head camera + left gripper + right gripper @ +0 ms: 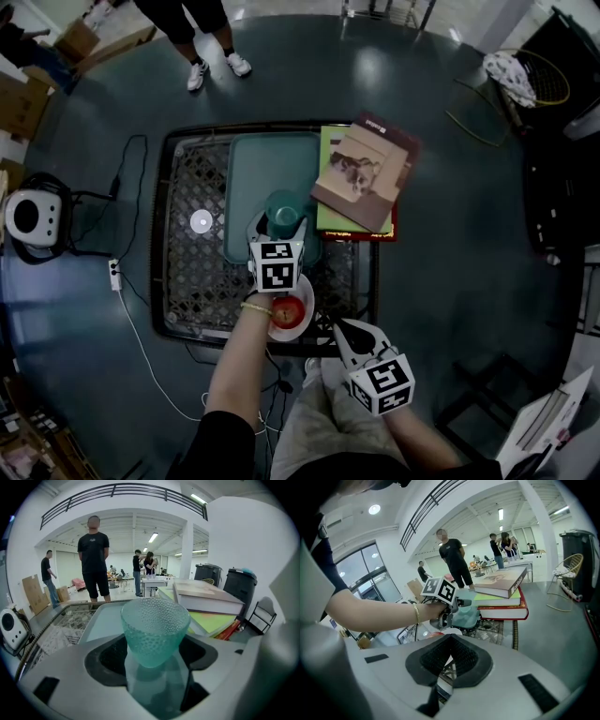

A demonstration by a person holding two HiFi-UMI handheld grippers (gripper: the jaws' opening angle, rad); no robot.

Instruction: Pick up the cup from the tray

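One green glass cup (154,630) stands on the teal tray (246,183), gripped low between the left gripper's (279,234) wide-set jaws, while the right gripper (449,641) hangs clenched and empty nearby; the grasp looks made, so next should come a steady, upright lift.

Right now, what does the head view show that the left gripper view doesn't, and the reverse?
Head view only: the right gripper, with nothing in it, and a white bowl holding something red. Left gripper view only: the dotted texture of the cup and a balcony railing overhead. Both: that cup standing between the jaws of the left gripper, the tray and the stacked books.
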